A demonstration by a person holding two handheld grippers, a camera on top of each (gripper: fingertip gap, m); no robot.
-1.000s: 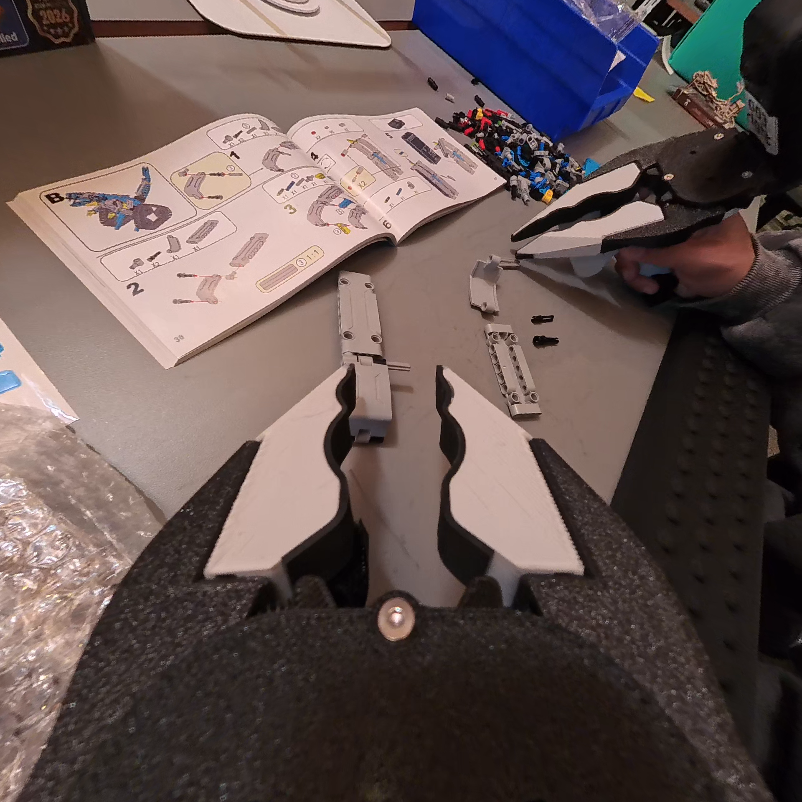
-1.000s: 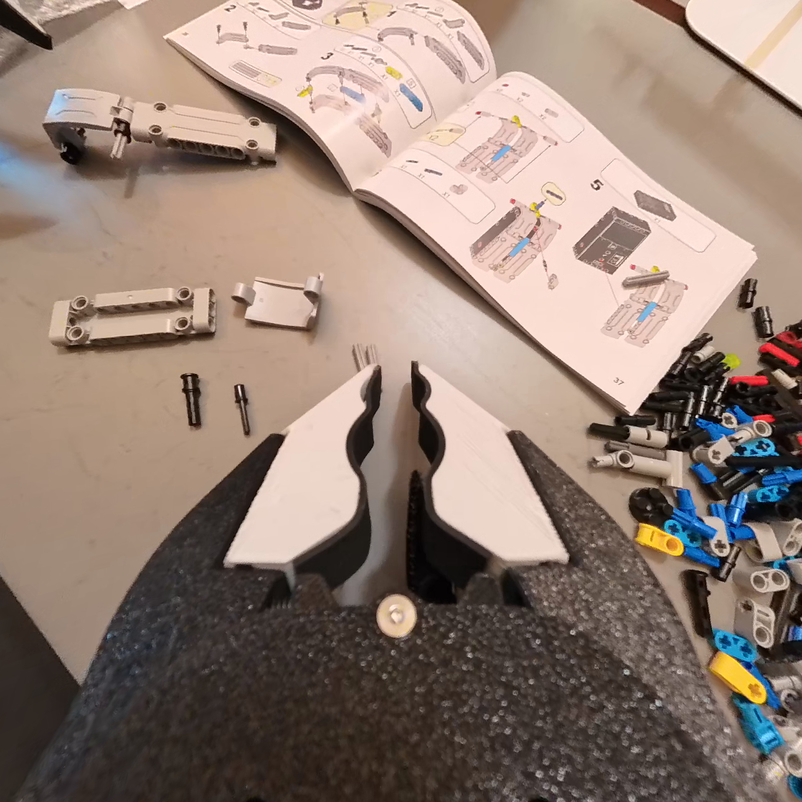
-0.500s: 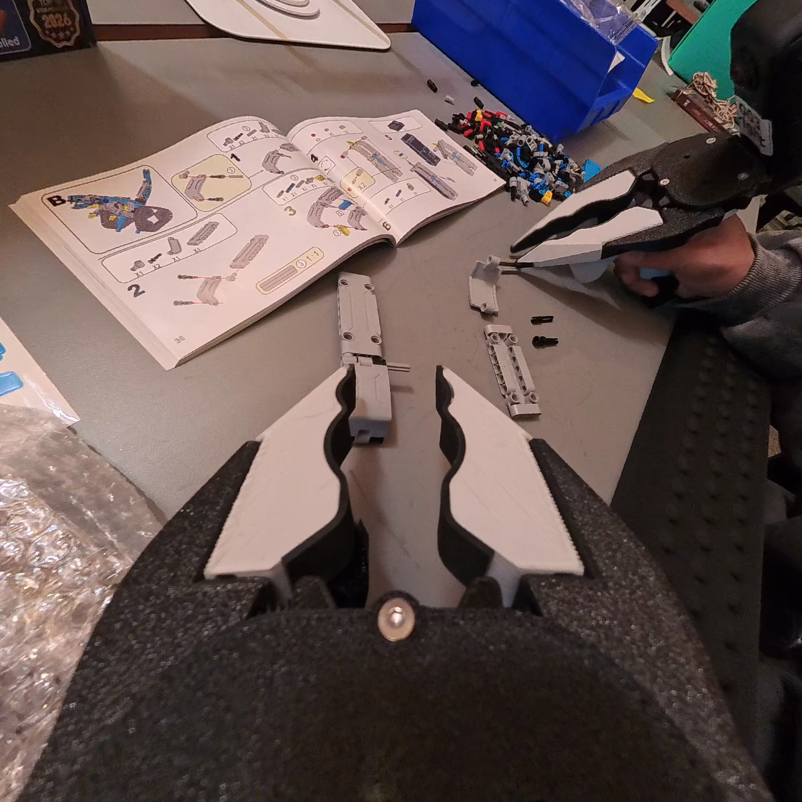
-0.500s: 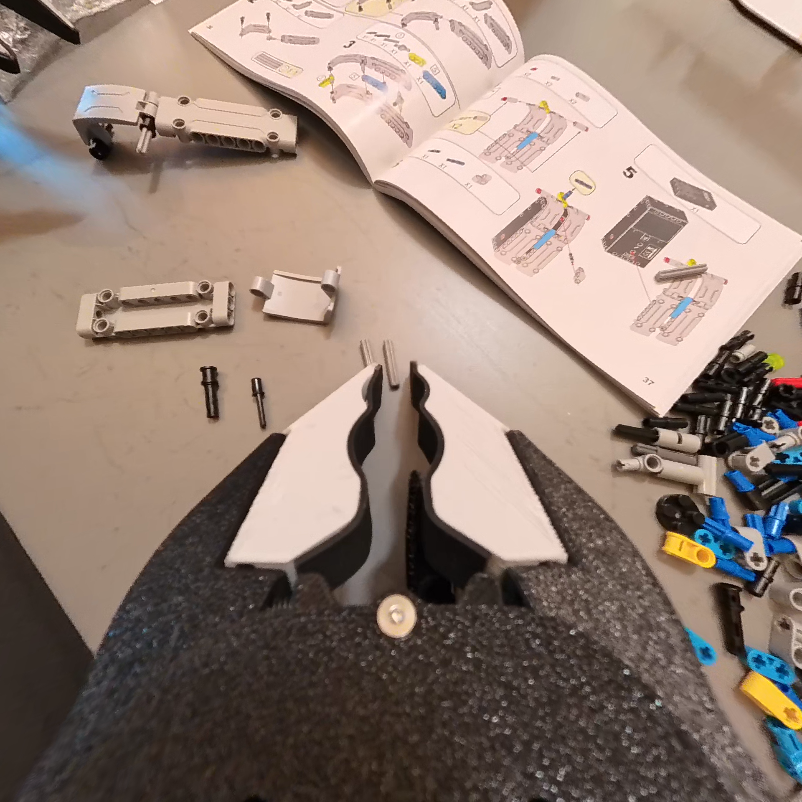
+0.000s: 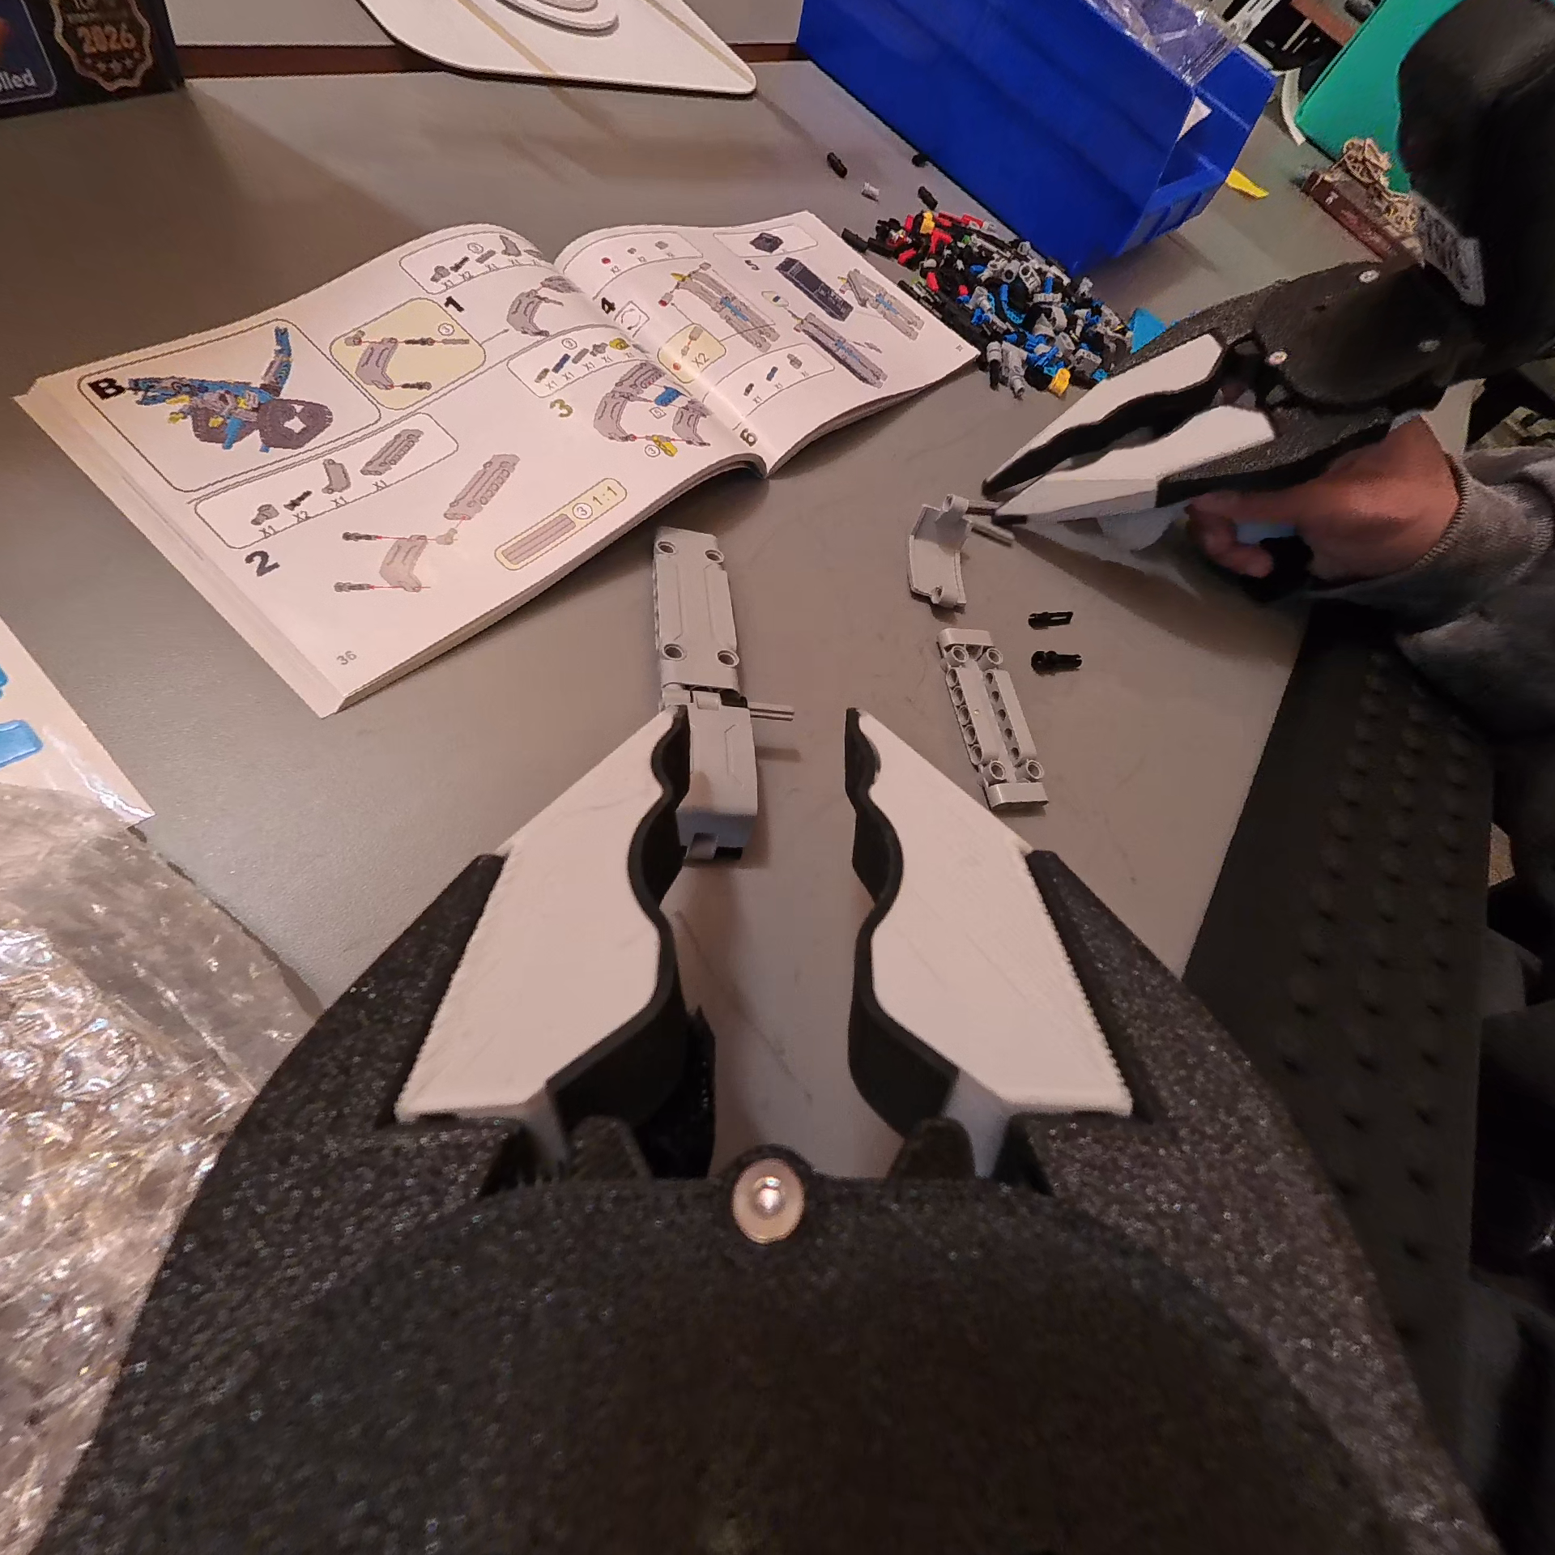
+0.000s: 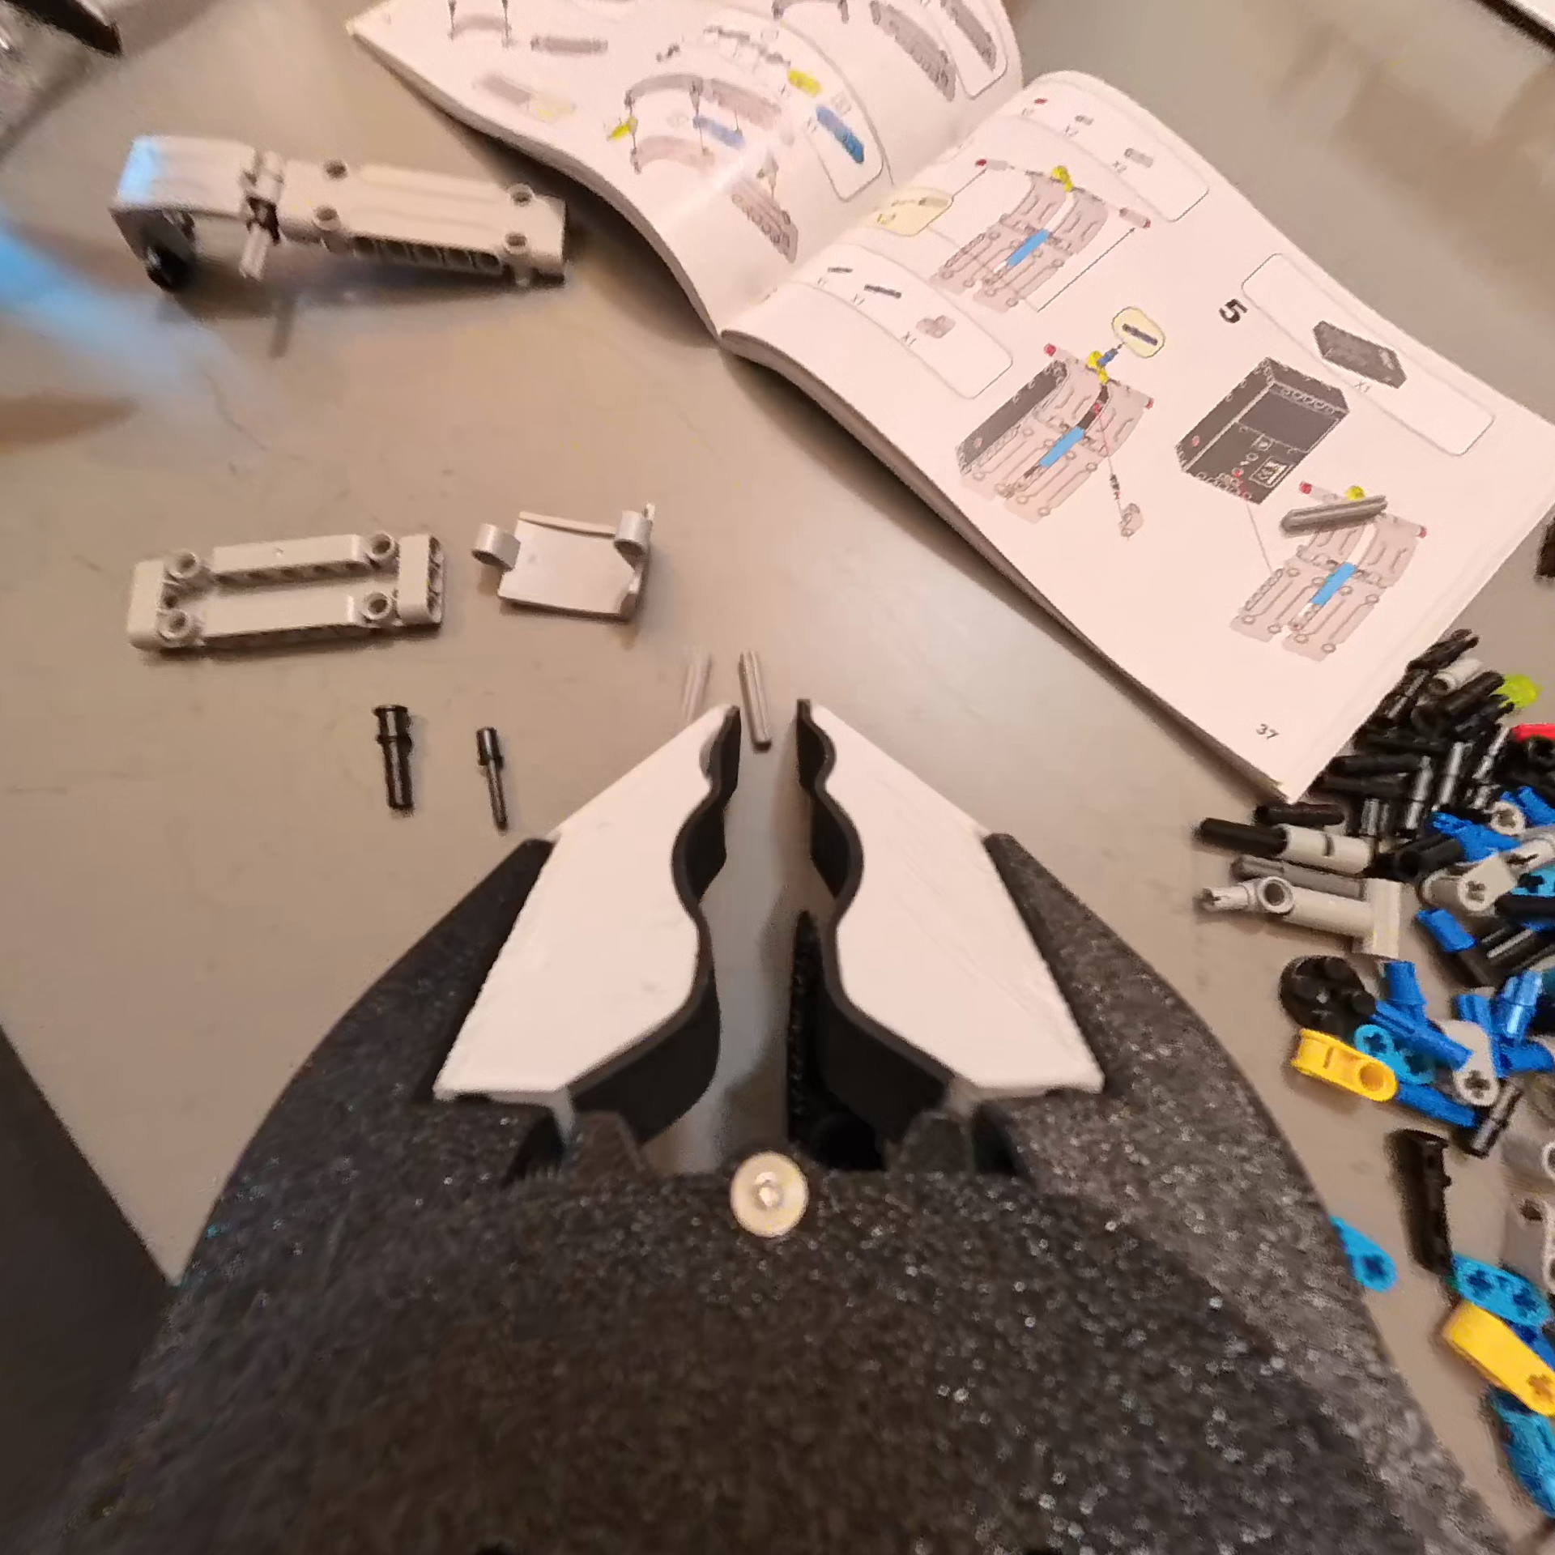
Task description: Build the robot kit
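On the left, crinkled bubble wrap lies at the table edge, with an open instruction booklet beyond it. The left gripper holds its fingers well apart and empty; a grey hinged assembly lies just against the inner side of the left finger. It looks light, stiff and smooth; its long flat sides seem the surest hold.

Rightward lie a grey frame piece, a curved grey panel and two black pins. The right gripper has fingers narrowly apart, with a thin grey axle lying just at the tips and apparently free. It is tiny and likely to roll.

Only the right wrist view shows a second axle beside it; only the left shows the blue bin.
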